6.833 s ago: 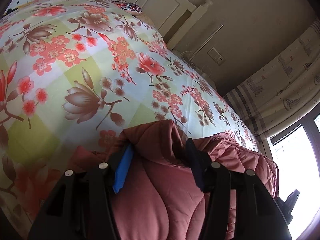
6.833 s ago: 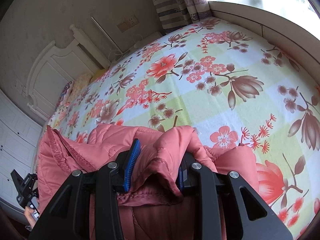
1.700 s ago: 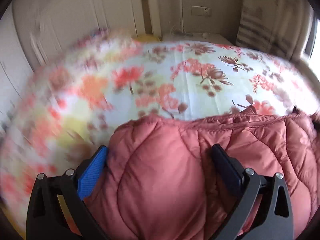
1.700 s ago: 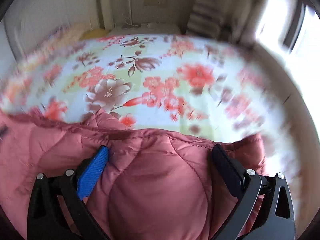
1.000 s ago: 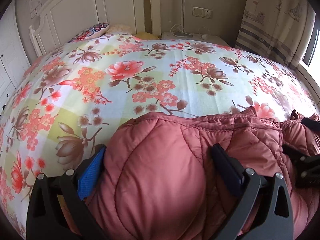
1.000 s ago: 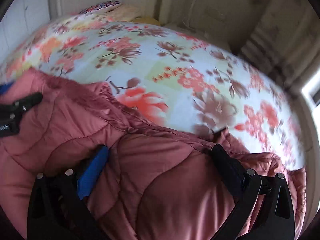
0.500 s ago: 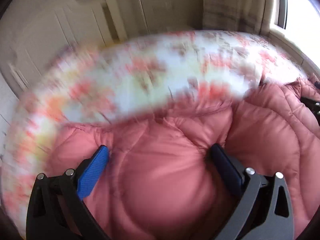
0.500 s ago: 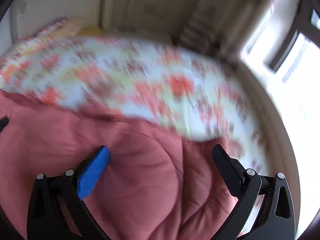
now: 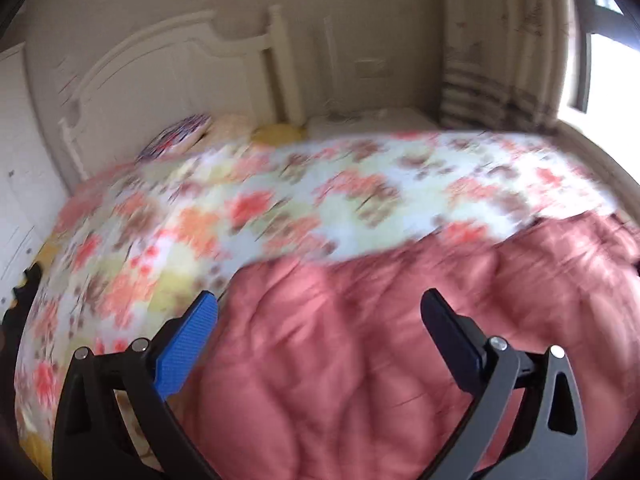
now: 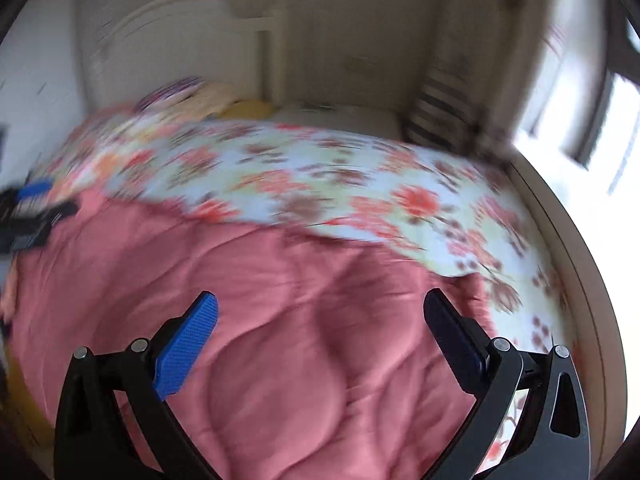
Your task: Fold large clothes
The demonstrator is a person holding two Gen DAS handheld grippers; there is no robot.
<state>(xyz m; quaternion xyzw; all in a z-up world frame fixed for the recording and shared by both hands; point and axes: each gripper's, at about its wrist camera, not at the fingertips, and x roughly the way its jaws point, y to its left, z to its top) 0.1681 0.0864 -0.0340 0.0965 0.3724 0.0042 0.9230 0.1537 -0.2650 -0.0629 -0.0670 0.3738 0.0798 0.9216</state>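
Note:
A pink quilted puffer coat (image 9: 360,344) lies folded on the floral bedsheet (image 9: 240,216), near the foot of the bed. It also fills the lower half of the right wrist view (image 10: 280,320). My left gripper (image 9: 320,320) is open and empty, raised above the coat's left part. My right gripper (image 10: 320,320) is open and empty, raised above the coat's right part. The left gripper's blue pad shows at the left edge of the right wrist view (image 10: 34,190). Both views are motion-blurred.
A white headboard (image 9: 168,76) and pillows (image 9: 180,138) stand at the far end of the bed. A striped curtain (image 9: 492,92) and a bright window (image 10: 600,128) are on the right. A white wardrobe (image 9: 20,160) is on the left.
Both grippers have let go of the coat and opened wide since 6.8 s ago. Over the last second both lifted up and back from the coat, which now lies on the bed.

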